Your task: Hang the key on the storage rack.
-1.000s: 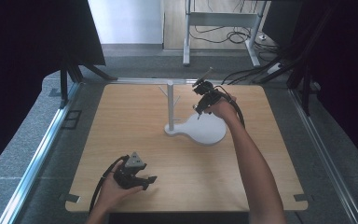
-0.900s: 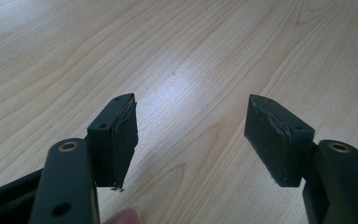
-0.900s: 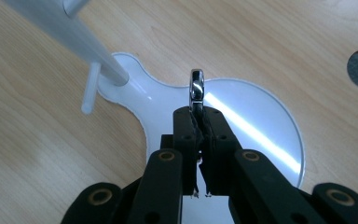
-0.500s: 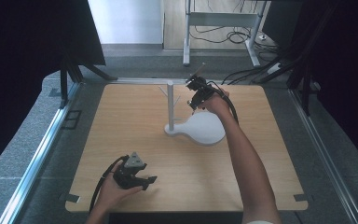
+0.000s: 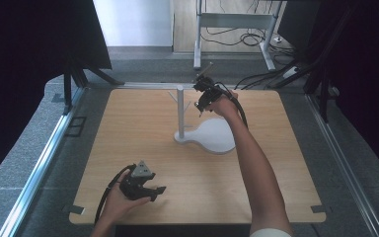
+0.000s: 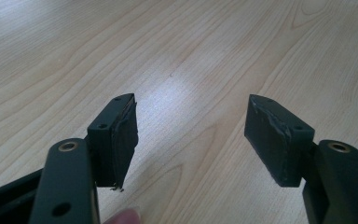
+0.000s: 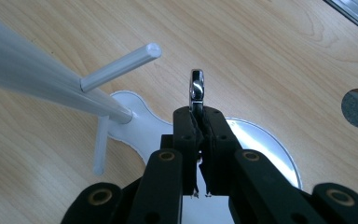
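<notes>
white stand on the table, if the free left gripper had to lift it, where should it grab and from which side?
Probably the upright post, low down between the side pegs and the flat white base. Come in level from the near side, jaws straddling the post. It is slim and round, so open jaws fit around it; the base lies flat on the table with no graspable edge. The left gripper is open.

Right claw [image 5: 201,101] with shiny metal piece [image 7: 196,88] shifted left, closer to stand post [image 5: 180,111].

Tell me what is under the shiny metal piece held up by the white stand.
Under the shiny metal piece lie the stand's white base plate and the wooden table. The right hand-held gripper, shut on the piece, covers its lower part and some of the plate.
</notes>
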The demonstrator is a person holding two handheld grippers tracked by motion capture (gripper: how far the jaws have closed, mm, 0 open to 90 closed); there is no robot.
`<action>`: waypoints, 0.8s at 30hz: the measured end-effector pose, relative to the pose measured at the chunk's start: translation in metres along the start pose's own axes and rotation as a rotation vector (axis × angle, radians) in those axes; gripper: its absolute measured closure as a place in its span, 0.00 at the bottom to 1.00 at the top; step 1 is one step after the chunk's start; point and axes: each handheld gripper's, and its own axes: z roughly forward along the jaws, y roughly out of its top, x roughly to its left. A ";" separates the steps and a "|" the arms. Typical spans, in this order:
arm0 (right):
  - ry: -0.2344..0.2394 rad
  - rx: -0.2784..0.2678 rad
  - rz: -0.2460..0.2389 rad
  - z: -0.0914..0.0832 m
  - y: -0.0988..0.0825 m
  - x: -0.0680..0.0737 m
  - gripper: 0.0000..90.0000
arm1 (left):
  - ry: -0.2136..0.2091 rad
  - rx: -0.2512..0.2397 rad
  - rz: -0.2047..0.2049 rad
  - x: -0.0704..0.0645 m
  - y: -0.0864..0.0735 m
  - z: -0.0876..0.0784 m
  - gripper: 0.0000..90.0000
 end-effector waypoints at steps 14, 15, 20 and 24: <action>-0.009 -0.026 -0.006 -0.006 0.010 0.005 0.95 | -0.003 0.003 0.012 -0.002 0.001 0.001 0.39; -0.009 -0.026 -0.004 -0.007 0.011 0.006 0.95 | -0.003 0.003 0.012 -0.002 0.001 0.001 0.39; -0.011 -0.031 -0.010 -0.009 0.013 0.008 0.95 | -0.002 0.002 0.012 -0.002 0.001 0.000 0.39; -0.010 -0.032 -0.018 -0.010 0.014 0.011 0.95 | -0.002 0.002 0.012 -0.002 0.001 0.001 0.39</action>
